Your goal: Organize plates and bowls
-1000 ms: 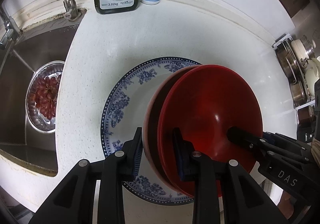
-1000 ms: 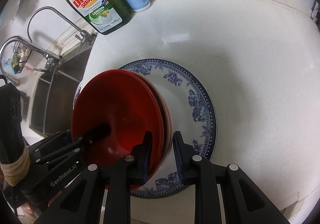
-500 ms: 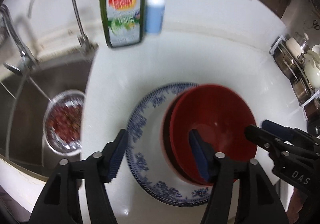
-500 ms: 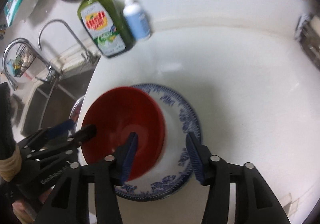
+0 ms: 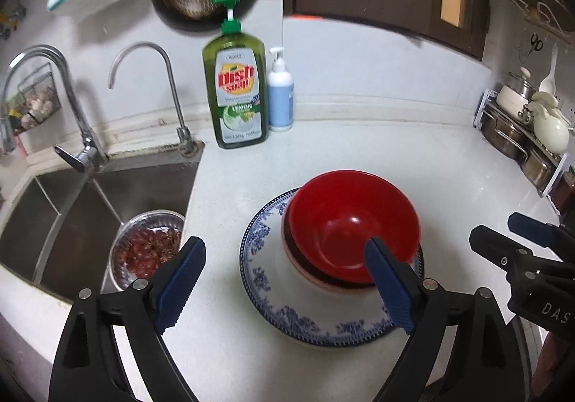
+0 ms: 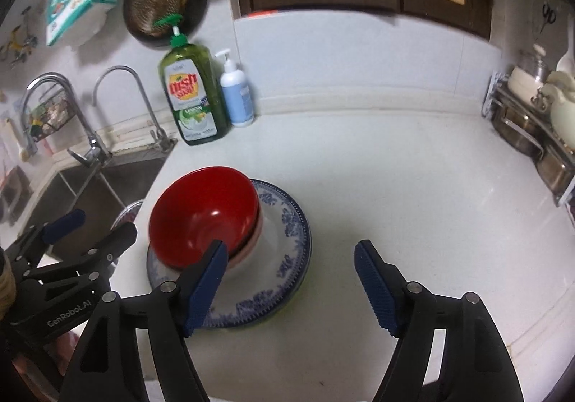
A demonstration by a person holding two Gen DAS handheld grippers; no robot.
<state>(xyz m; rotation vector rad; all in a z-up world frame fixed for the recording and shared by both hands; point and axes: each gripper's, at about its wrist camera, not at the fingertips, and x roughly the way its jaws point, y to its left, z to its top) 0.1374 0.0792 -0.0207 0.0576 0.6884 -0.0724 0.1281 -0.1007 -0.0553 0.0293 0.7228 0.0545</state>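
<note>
A red bowl (image 5: pixel 345 222) (image 6: pixel 203 211) sits nested on other bowls, a dark one and a pale pink one below it, and the stack rests on a blue-and-white patterned plate (image 5: pixel 287 315) (image 6: pixel 287 258) on the white counter. My left gripper (image 5: pixel 284 287) hangs open above the near side of the plate, holding nothing. My right gripper (image 6: pixel 291 283) is open too, empty, over the plate's right edge. Each gripper shows at the side of the other's view.
A steel sink (image 5: pixel 72 201) lies to the left, with a metal bowl of red grapes (image 5: pixel 147 247) and two taps. A green dish soap bottle (image 5: pixel 235 96) and a small blue pump bottle (image 5: pixel 280 100) stand at the back wall. A rack of pots (image 5: pixel 524 129) sits at far right.
Both grippers let go of the bowl stack, opened wide and pulled back and up. The bowls now sit on the plate.
</note>
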